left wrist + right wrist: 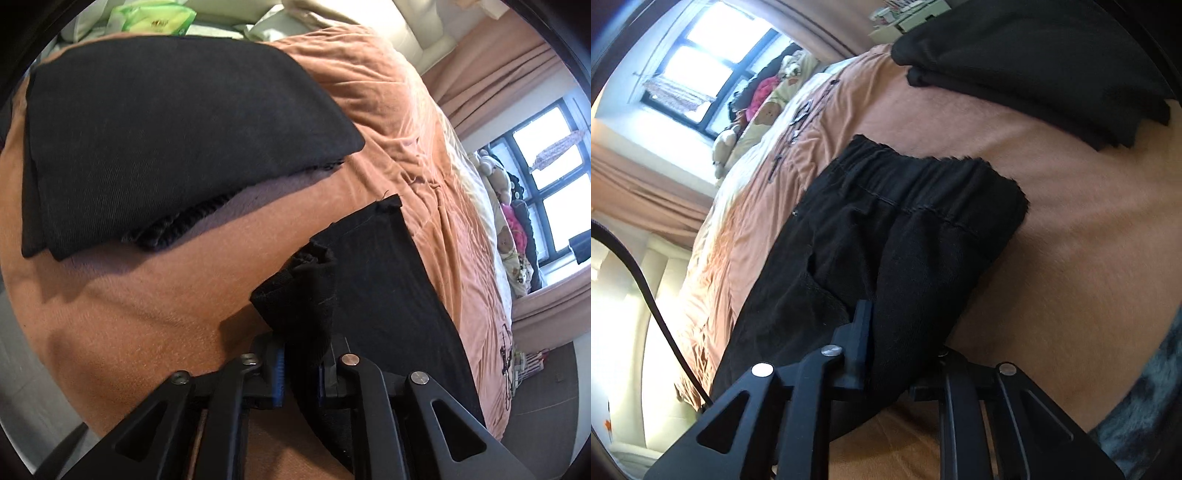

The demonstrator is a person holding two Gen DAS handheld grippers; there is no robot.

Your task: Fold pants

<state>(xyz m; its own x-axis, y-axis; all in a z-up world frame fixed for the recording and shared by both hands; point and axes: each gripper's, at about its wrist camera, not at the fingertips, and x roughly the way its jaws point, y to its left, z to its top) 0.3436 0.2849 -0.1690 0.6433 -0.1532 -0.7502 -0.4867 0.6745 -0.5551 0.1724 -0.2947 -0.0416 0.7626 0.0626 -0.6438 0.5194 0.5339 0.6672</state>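
Black pants (388, 277) lie stretched over an orange bedcover (129, 314). In the left wrist view, a bunched hem end of the pants stands up between the blue pads (279, 373) of my left gripper (301, 373), which is shut on it. In the right wrist view the elastic waistband end of the pants (905, 206) spreads out ahead. A thick fold of that cloth is pinched in my right gripper (905, 354). Its left finger shows; the cloth hides the right one.
A stack of folded dark garments (166, 140) (1052, 66) rests further up the bed. Plush toys (764, 110) and a window (701, 55) with curtains lie beyond the bed. A green package (155, 18) is at the headboard side. A black cable (657, 314) hangs at left. Grey furry fabric (1145, 424) is at lower right.
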